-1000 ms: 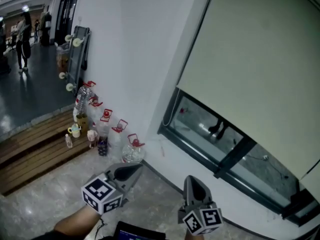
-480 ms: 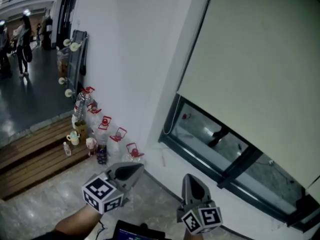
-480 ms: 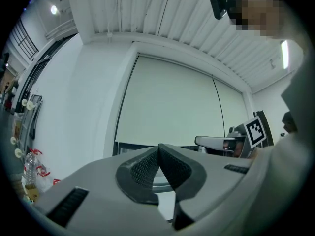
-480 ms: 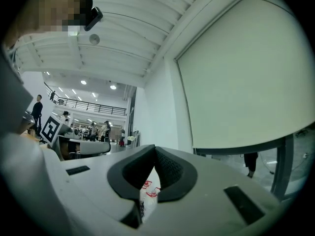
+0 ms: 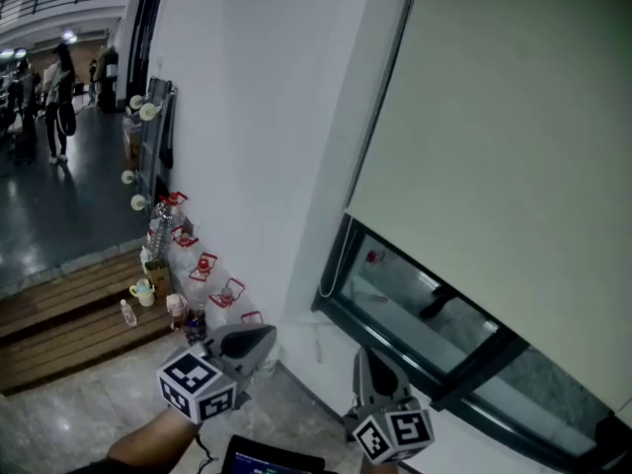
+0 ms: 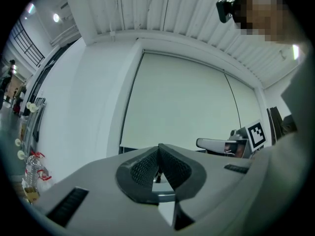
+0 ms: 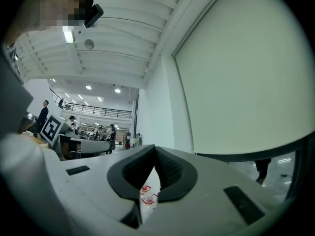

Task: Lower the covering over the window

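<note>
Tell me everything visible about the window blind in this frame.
The roller blind is a plain, pale cream sheet, matte like fabric, hanging flat in the window recess. It is drawn most of the way down; its straight bottom edge stops above a strip of bare glass. A thin cord loops beside its lower left corner. Nothing touches it.

No words, numbers or brands can be read; the cubes on the left gripper and right gripper bear only black-and-white square patterns
</note>
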